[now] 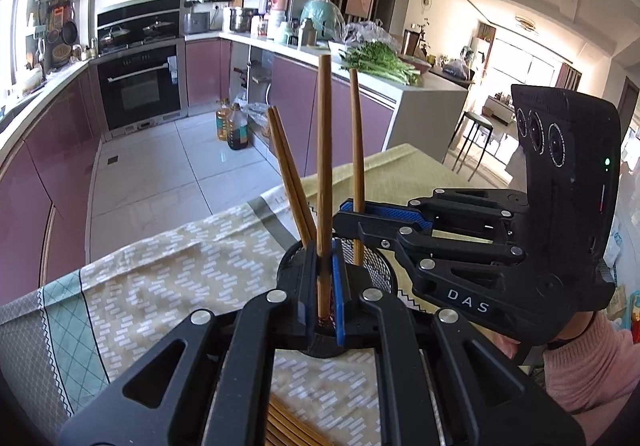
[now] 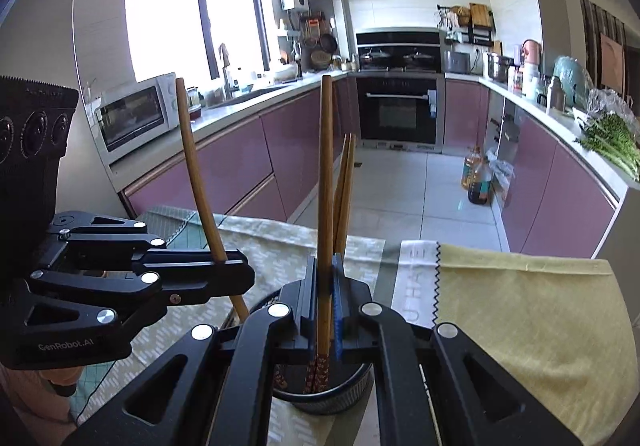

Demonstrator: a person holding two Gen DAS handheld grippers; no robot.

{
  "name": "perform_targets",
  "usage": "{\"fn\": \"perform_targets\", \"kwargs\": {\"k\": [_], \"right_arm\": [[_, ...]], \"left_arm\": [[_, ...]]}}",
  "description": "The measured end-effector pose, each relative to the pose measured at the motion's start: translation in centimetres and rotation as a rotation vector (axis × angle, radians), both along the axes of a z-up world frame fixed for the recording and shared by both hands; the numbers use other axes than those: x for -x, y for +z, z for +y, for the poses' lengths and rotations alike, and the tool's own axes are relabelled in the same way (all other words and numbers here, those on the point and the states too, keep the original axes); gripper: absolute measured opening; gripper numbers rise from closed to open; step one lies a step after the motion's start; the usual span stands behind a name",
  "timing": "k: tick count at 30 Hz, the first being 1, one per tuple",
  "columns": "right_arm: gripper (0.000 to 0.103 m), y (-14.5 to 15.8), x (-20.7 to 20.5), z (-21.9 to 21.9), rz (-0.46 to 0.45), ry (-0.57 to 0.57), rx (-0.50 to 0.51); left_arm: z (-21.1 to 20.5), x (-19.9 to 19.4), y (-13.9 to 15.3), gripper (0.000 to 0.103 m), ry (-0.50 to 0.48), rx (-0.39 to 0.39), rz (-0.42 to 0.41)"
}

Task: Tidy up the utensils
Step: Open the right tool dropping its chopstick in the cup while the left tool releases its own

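A black mesh utensil cup (image 1: 380, 270) (image 2: 352, 396) stands on the patterned tablecloth. My left gripper (image 1: 323, 286) is shut on an upright wooden chopstick (image 1: 325, 166), its lower end inside the cup. My right gripper (image 2: 325, 310) is shut on another upright chopstick (image 2: 326, 174), its patterned tip down in the cup. In the left wrist view the right gripper (image 1: 352, 216) reaches in from the right holding its chopstick (image 1: 356, 150). In the right wrist view the left gripper (image 2: 236, 266) holds its chopstick (image 2: 196, 182). Two more chopsticks (image 1: 288, 170) (image 2: 346, 182) lean in the cup.
Several loose chopsticks (image 1: 288, 426) lie on the cloth under my left gripper. The table's far edge (image 1: 180, 226) drops to the tiled kitchen floor. A yellow cloth (image 2: 520, 310) covers the table's right part. Purple cabinets, an oven and oil bottles (image 2: 478, 178) stand beyond.
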State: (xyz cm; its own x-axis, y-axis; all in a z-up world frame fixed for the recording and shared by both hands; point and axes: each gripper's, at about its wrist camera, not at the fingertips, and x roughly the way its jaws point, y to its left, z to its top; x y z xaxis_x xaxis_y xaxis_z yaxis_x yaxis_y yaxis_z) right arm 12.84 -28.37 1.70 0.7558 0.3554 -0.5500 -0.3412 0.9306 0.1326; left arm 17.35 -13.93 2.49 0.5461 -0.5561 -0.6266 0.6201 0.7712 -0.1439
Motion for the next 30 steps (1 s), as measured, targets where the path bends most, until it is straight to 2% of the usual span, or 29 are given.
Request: {"fn": "perform_targets", "kwargs": {"k": [11,13,16,21,23,28,30], "right_arm": [[0.006,-0.9,-1.9,-0.7,0.06,-0.025,-0.026],[0.007,-1.2,-2.4,-0.9,0.067,-0.034,-0.035],[0.008,-1.5,-2.7,-1.2,0.075,-0.053,-0.05],[0.011,-0.9,-1.5,-1.5,0.034,-0.061,-0.067],[0.015,-0.2,-0.1,-1.3,-0.007,-0.048,-0.064],[0.029,1.1,3.9,-0.2,-0.094,0.035,-0.066],[0.031,0.9,5.3,0.3,-0.101,0.075,-0.066]], "left_arm": [[-0.6,-2.6,-1.4,0.008,0.029,-0.001,0.061],[-0.6,-2.9,-1.6,0.015,0.036,0.003,0.068],[-0.6,-2.7,-1.9,0.015,0.048,0.003,0.06],[0.7,-1.2,-1.3,0.021,0.105,0.01,-0.012],[2.0,0.2,-0.6,0.032,0.134,0.035,-0.065],[5.3,4.3,0.7,0.048,0.166,0.103,-0.163],[6.3,5.9,0.5,0.05,0.175,0.097,-0.194]]}}
